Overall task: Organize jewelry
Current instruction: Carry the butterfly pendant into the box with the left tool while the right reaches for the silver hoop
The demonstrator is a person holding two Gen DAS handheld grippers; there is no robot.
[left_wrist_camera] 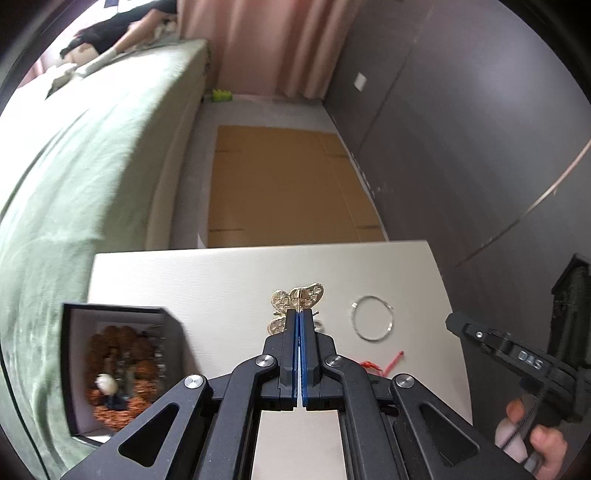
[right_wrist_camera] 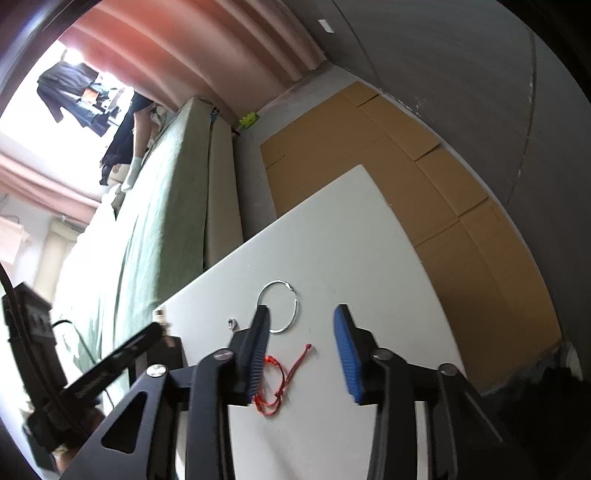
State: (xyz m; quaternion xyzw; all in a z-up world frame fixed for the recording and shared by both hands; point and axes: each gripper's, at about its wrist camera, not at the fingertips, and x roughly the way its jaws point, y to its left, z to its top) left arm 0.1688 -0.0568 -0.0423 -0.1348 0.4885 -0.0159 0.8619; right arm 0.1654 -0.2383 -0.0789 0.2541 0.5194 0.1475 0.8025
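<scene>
My left gripper [left_wrist_camera: 299, 314] is shut on a gold butterfly brooch [left_wrist_camera: 299, 297] and holds it above the white table [left_wrist_camera: 207, 280]. An open dark jewelry box [left_wrist_camera: 118, 369] with brown beads and a white piece inside sits at the table's left edge. A silver ring hoop [left_wrist_camera: 372, 317] and a red cord bracelet [left_wrist_camera: 384, 363] lie on the table to the right. In the right wrist view my right gripper [right_wrist_camera: 303, 325] is open and empty above the silver hoop [right_wrist_camera: 280, 306] and red cord [right_wrist_camera: 280, 380]. A small silver ring [right_wrist_camera: 232, 323] lies to its left.
A bed with a green cover [left_wrist_camera: 74, 177] runs along the left of the table. Flattened cardboard [left_wrist_camera: 288, 184] covers the floor beyond the table. A dark wall [left_wrist_camera: 461, 129] stands on the right. A person [left_wrist_camera: 122, 29] leans over the bed far back.
</scene>
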